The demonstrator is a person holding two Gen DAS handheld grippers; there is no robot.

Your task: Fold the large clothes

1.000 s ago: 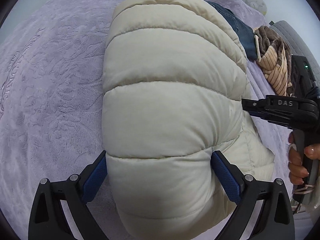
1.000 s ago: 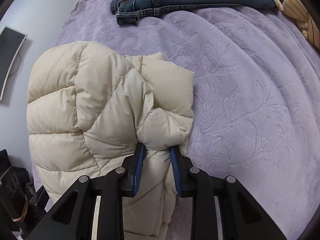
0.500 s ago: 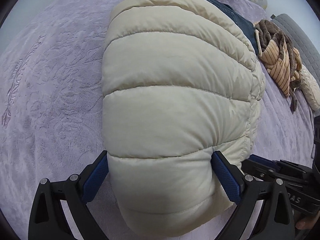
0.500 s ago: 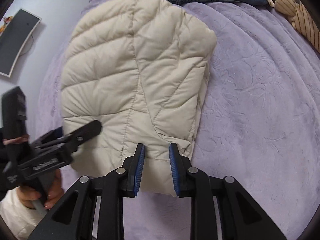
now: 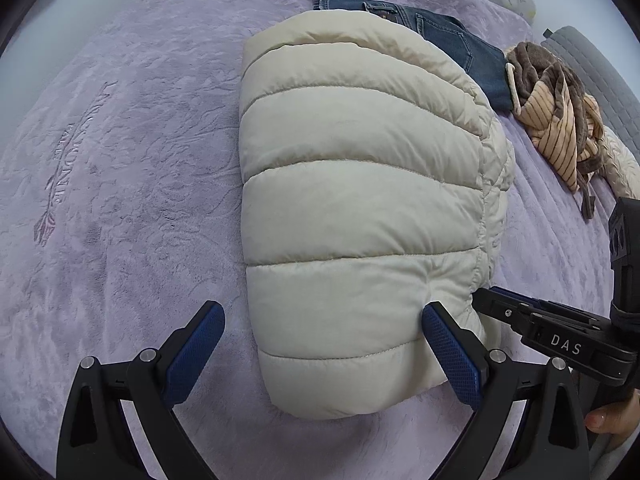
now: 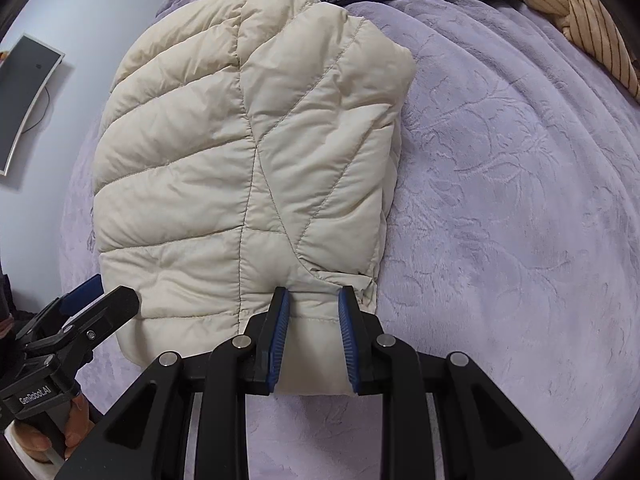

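**Item: puffer jacket [image 5: 360,208], cream, quilted, folded into a thick bundle on a purple blanket [image 5: 120,160].**

Risks, left to right:
- Left gripper [image 5: 324,344]: jaws wide. The left pad stands clear of the bundle on bare blanket, and the right pad presses a dent into the near edge. Nothing is clamped, so the springy padding on that side may puff up and let the fold open.
- Right gripper [image 6: 312,340]: jaws narrow, pinching the near hem of the jacket between the blue pads. Only a thin lip of slippery fabric seems held; a pull could slip it free or drag the top layer askew.

Position: the bundle's near edge sits between the left gripper's jaws, off toward the right pad. The hem lies directly within the right gripper's jaws, with the rest stretching away ahead.

Nearby: jeans [image 5: 452,40] and a striped garment [image 5: 560,128] at the far side, apart from the grippers.
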